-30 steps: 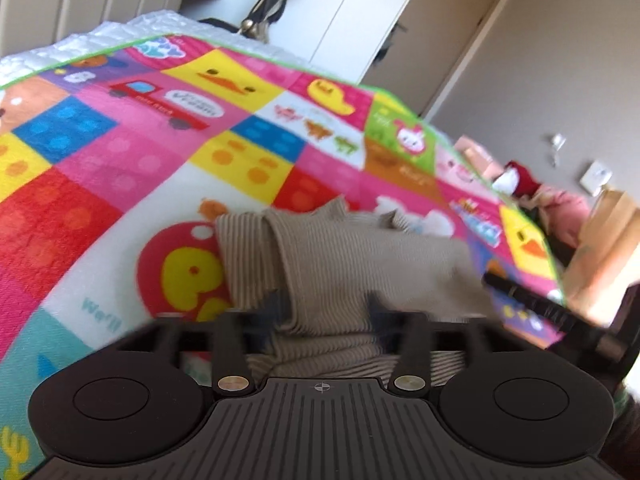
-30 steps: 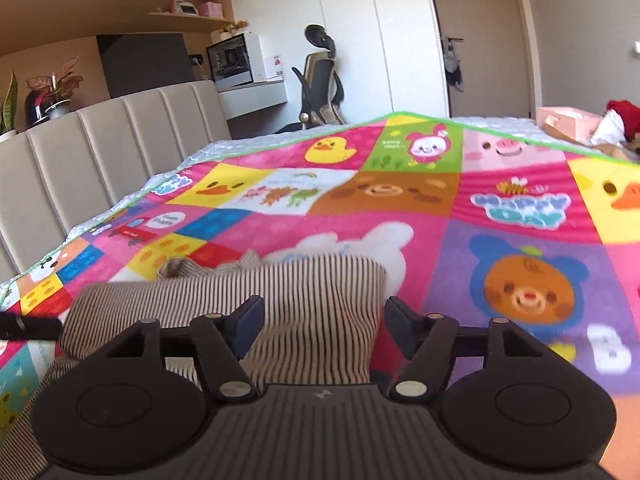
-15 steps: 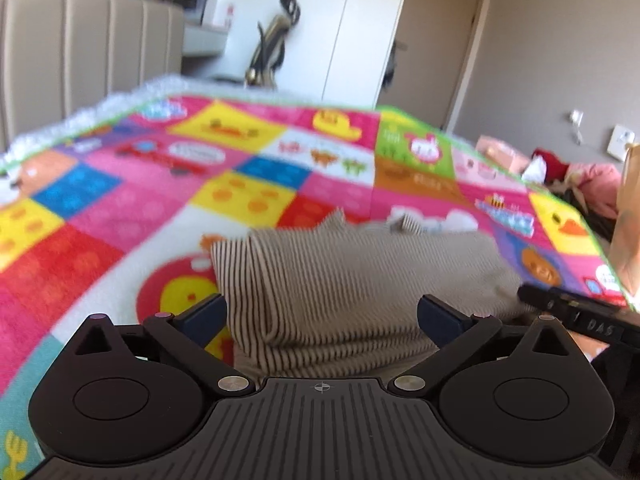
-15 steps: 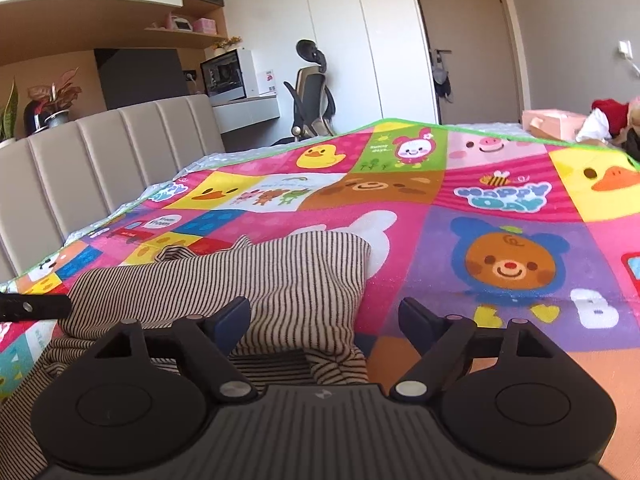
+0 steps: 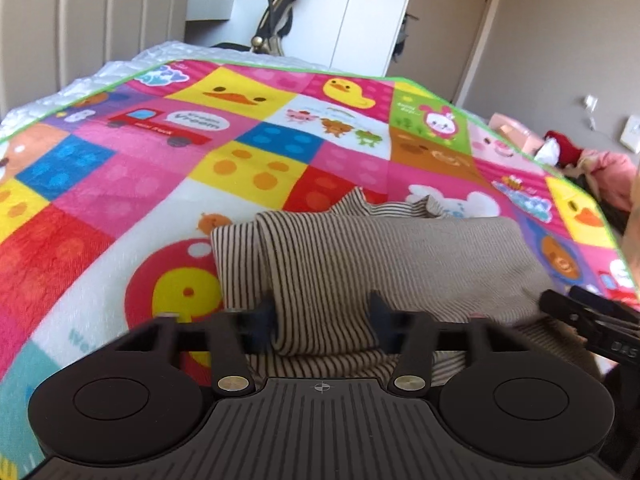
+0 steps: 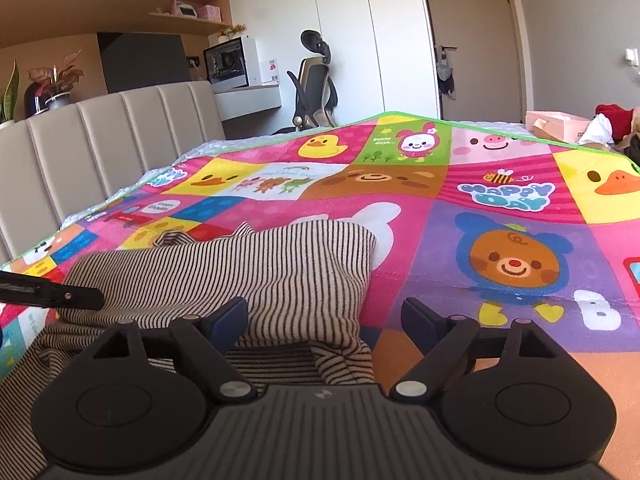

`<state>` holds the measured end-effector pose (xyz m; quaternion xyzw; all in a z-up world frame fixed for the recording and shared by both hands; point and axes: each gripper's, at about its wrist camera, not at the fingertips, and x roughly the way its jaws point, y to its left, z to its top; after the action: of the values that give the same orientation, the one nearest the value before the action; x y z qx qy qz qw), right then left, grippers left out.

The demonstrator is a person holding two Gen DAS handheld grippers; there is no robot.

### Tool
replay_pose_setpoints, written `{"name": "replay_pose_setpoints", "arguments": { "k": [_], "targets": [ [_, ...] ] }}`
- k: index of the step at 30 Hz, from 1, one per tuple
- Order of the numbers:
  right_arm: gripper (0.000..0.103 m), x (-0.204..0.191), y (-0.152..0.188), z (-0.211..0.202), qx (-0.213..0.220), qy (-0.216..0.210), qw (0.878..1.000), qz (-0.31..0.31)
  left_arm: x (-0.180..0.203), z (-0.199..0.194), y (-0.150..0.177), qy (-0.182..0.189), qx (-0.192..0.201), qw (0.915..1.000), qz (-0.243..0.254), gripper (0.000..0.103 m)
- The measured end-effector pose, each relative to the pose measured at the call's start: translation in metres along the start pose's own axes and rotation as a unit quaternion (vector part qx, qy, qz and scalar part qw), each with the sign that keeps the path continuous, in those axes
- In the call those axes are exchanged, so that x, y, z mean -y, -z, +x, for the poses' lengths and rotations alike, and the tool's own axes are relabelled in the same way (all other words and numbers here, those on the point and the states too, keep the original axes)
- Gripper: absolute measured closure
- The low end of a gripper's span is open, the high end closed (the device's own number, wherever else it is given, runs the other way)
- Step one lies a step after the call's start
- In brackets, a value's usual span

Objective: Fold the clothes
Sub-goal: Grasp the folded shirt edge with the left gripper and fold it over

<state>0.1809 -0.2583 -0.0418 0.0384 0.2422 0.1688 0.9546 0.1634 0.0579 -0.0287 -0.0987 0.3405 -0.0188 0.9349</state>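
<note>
While the left wrist view shows the striped garment [image 5: 400, 256] already doubled over on the patchwork play mat [image 5: 120, 184], the left gripper [image 5: 322, 316] is clamped on a roll of its near edge, whereas half a second earlier its fingers stood wide apart. As the right wrist view shows, the right gripper [image 6: 326, 320] stands apart over the garment's near right corner, slightly wider than before, so at least one further fold and smoothing seem to remain

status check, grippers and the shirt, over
Left gripper shut on striped shirt, a fold bunched between the fingers. Right gripper open, shirt's right edge between its fingers, no grip. Shirt part folded on play mat. Nothing in the way.
</note>
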Motion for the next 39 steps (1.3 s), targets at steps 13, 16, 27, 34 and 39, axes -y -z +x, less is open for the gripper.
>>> {"name": "replay_pose_setpoints", "arguments": {
  "k": [13,16,27,34,39],
  "targets": [
    [0.013,-0.019,-0.037,-0.012,0.031,-0.03,0.998,-0.045,-0.039,-0.024,0.009,-0.017,-0.014,0.9983,-0.054,0.097],
    [0.013,-0.008,-0.045,-0.014,0.035,-0.03,0.999,0.0,-0.042,-0.035,0.001,0.047,0.014,0.996,-0.075,0.093],
    [0.012,0.015,-0.011,-0.019,0.004,-0.01,0.998,0.068,-0.029,-0.033,0.005,0.04,0.026,0.9971,-0.059,0.06],
    [0.012,0.012,0.001,-0.017,-0.003,-0.009,0.998,0.06,-0.014,-0.045,0.011,0.038,0.039,0.998,-0.032,0.03],
    [0.012,0.008,0.005,-0.016,-0.002,-0.017,0.999,0.047,-0.007,-0.014,0.006,0.031,0.012,0.9989,-0.033,0.054]
  ]
}}
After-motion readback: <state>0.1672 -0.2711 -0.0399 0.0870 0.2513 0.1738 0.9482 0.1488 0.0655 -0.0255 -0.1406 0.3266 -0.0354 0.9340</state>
